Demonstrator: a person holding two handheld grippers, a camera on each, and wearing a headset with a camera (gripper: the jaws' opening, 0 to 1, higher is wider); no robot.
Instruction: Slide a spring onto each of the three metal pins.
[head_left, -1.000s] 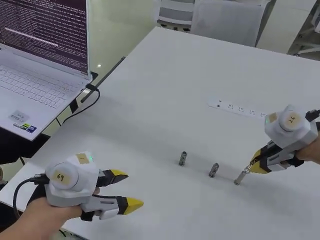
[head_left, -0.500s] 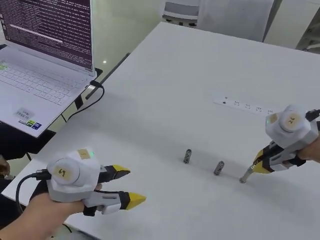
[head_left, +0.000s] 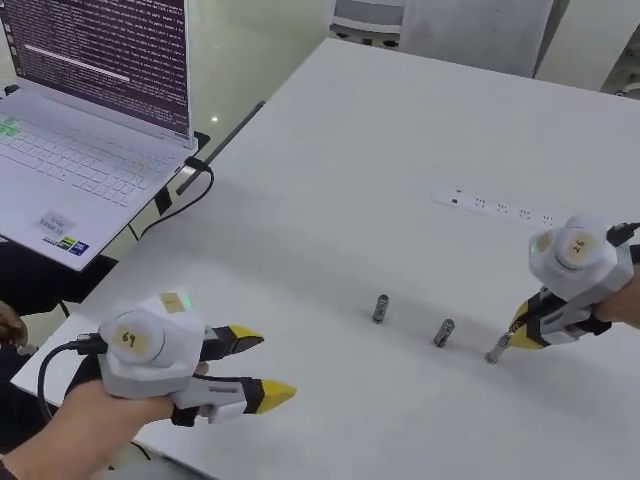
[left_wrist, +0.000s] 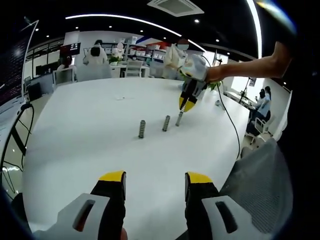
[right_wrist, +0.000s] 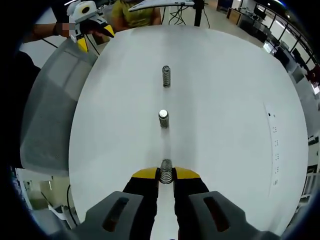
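So the right hand-held gripper has its yellow-tipped jaws pinched nearly shut on a small coiled steel spring, down at the nearest of the 3 short metal pins on the white counter. In the head view that nearest pin-and-spring looks tilted, not straight up, and I can't tell how far down the spring is seated or whether the pin's foot is flat on the counter. That's my main worry: if the pin is only free-standing, letting go at that lean could tip it over, and a sideways squeeze on a springy coil could make it ping out of the jaws and roll off somewhere. The middle pin sits near and directly in line, and the far pin is beyond it. Both look like they're wearing their coils, so a sloppy pull-back or swing could knock 1 of them down and undo finished work. The left hand-held gripper is wide open with nothing in it, hovering over the near edge of the counter, well apart from the row, so it's not in a spot to steady anything. As for containers, there's no tray or bin in play; the pins stand straight on the bare counter. A white power strip lies farther back, and an open silver laptop is off to the left.
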